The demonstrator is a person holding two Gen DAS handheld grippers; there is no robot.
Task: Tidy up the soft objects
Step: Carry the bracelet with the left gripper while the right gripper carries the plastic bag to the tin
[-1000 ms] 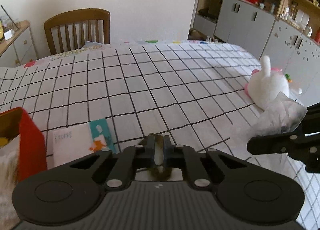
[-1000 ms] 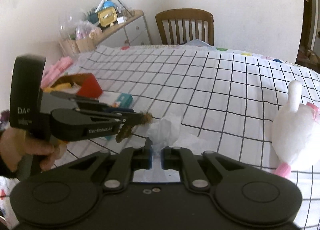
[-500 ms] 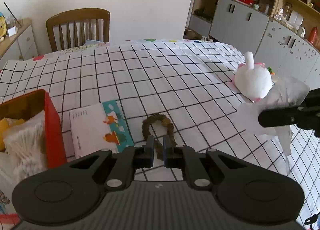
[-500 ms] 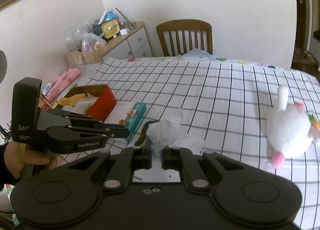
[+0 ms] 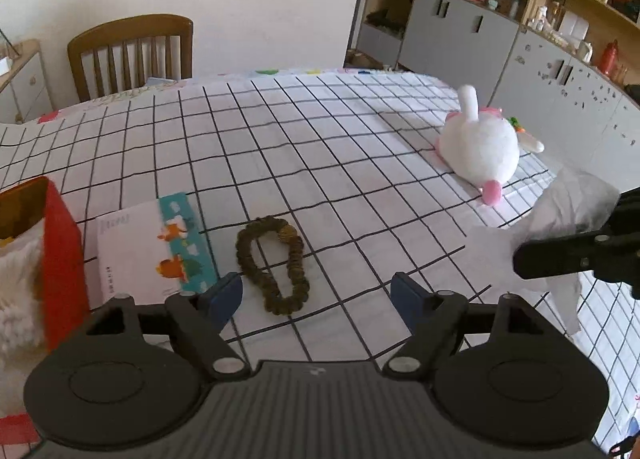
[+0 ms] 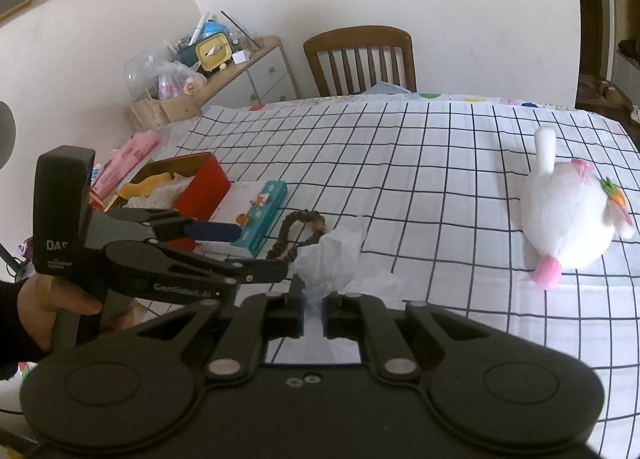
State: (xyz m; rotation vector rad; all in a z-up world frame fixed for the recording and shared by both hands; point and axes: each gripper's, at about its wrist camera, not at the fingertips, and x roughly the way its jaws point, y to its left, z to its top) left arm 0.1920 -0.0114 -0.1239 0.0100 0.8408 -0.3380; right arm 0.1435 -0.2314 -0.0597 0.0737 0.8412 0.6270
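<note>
A brown fabric loop lies flat on the checked tablecloth, just ahead of my left gripper. Its jaws are opening wide and hold nothing. In the right wrist view the loop lies beyond the left gripper, which a hand holds. My right gripper is shut on a crumpled white tissue. The left wrist view shows that tissue hanging at the right edge. A white plush rabbit lies on its side at the table's right.
A red box with soft items inside stands at the left, seen too from the right. A flat teal-edged pack lies beside it. A wooden chair stands at the far edge. Grey cabinets line the right wall.
The left gripper let go of the brown loop, which now lies on the table, and its jaws spread wide. Both grippers drew back from the table; the right one kept the tissue.
</note>
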